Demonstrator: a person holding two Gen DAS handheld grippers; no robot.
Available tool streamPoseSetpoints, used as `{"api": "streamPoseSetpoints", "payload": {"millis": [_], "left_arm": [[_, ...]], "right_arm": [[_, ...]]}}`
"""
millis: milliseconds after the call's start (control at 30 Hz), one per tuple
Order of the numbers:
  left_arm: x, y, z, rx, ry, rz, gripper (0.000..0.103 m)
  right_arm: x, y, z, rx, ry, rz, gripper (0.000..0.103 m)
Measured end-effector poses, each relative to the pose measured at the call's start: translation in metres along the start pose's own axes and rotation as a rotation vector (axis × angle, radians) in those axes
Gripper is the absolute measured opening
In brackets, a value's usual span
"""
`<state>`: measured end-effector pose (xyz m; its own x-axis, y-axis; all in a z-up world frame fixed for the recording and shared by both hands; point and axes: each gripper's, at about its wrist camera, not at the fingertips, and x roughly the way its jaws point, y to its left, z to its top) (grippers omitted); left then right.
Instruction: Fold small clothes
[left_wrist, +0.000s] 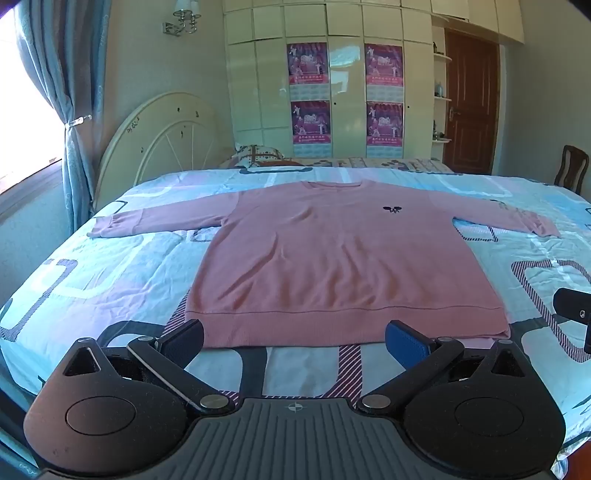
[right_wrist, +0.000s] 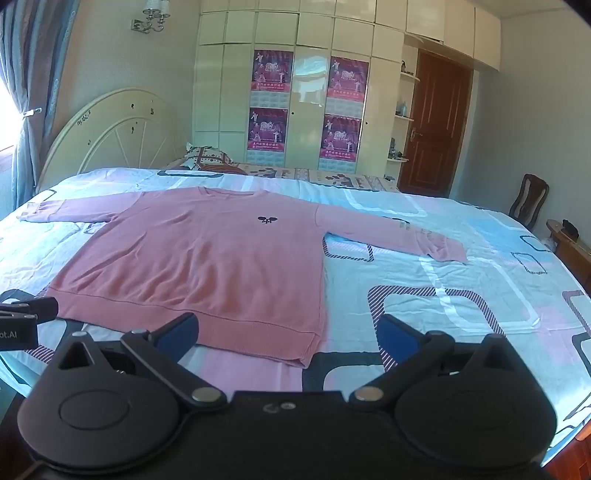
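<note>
A pink long-sleeved sweater (left_wrist: 332, 254) (right_wrist: 199, 258) lies flat and face up on the bed, both sleeves spread out sideways, with a small dark emblem on the chest. Its hem is the edge nearest to me. My left gripper (left_wrist: 293, 338) hovers just short of the hem's middle, jaws wide open, nothing between them. My right gripper (right_wrist: 288, 334) hangs over the hem's right corner, also wide open and empty. Part of the right gripper (left_wrist: 574, 314) shows at the left wrist view's right edge. The left gripper (right_wrist: 26, 317) shows at the right wrist view's left edge.
The bed (left_wrist: 92, 280) has a blue, white and pink patterned sheet and a cream headboard (left_wrist: 162, 140) on the left. A pillow (left_wrist: 258, 153) lies at the far side. Behind stand a wardrobe with posters (left_wrist: 347, 92), a brown door (left_wrist: 471, 99) and a wooden chair (right_wrist: 528, 201).
</note>
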<state>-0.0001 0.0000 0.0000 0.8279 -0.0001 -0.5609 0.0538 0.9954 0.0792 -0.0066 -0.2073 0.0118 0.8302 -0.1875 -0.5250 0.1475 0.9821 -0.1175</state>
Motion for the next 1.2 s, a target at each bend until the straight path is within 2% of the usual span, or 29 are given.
{"api": "streamPoseSetpoints", "payload": {"millis": [1200], "left_arm": [[0.0000, -0.0032, -0.0005, 0.002, 0.004, 0.008, 0.103]], "right_arm": [[-0.0006, 0.0040, 0.0001, 0.002, 0.004, -0.004, 0.103]]}}
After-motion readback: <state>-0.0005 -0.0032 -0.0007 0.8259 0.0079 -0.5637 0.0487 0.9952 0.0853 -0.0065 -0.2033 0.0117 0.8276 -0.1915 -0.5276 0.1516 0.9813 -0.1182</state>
